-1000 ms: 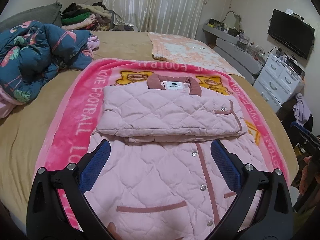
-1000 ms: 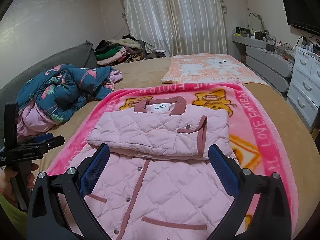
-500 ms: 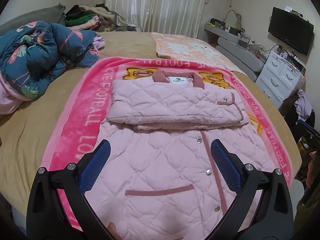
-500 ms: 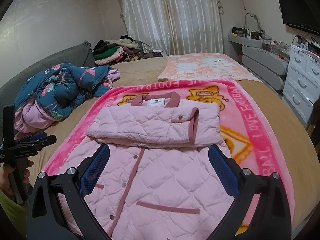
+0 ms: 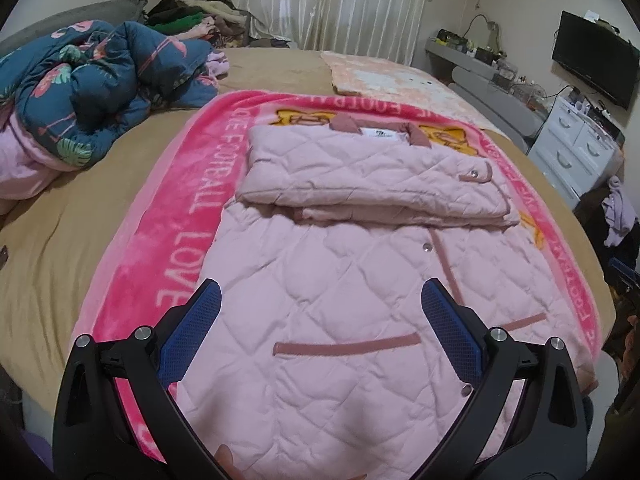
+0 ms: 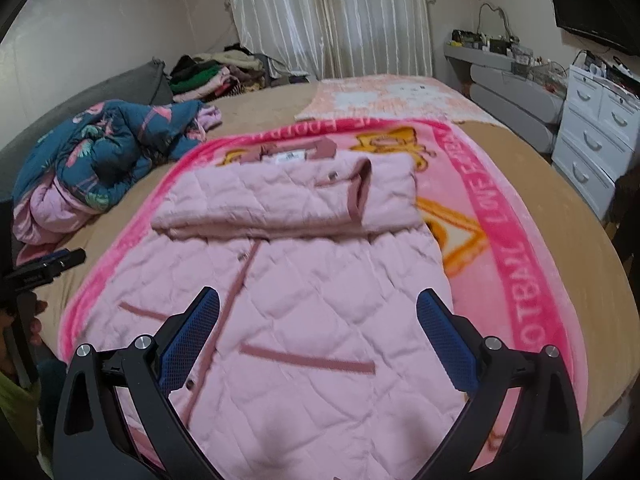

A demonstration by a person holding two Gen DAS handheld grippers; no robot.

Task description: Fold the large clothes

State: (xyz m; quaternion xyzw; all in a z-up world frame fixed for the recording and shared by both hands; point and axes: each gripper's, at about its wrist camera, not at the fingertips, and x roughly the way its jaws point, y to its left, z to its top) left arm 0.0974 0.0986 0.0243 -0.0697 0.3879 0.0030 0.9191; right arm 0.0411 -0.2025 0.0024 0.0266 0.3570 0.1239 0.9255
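Now the bed [image 5: 56, 240] fills both views, with a pink blanket [image 5: 168, 240] spread on it and the jacket [image 5: 340, 300] laid flat on the blanket, front up, collar at the far end. Compared with a second ago, more of the jacket's near part shows in both views: the pocket trims sit higher in frame and the hem area now lies under the tools, so both cameras have drawn back toward the near edge of the bed. The jacket itself has not moved. Its sleeves [image 5: 372, 176] lie folded across the chest as a flat band, one cuff [image 6: 356, 188] on top toward the right.

That suggests the sleeve step is done and the next fold is the lengthwise one, bringing the hem up toward the collar.

The quilt [image 5: 92, 84] lies bunched at the far left, well apart from the jacket, and a peach blanket [image 6: 384, 96] lies beyond the pink one.

The left gripper [image 5: 320, 328] hangs over the left half of the lower jacket, jaws spread wide and empty. The right gripper [image 6: 318, 328] hangs over the right half, likewise wide and holding nothing. Neither seems to touch cloth yet; the hem itself is hidden below the tools.
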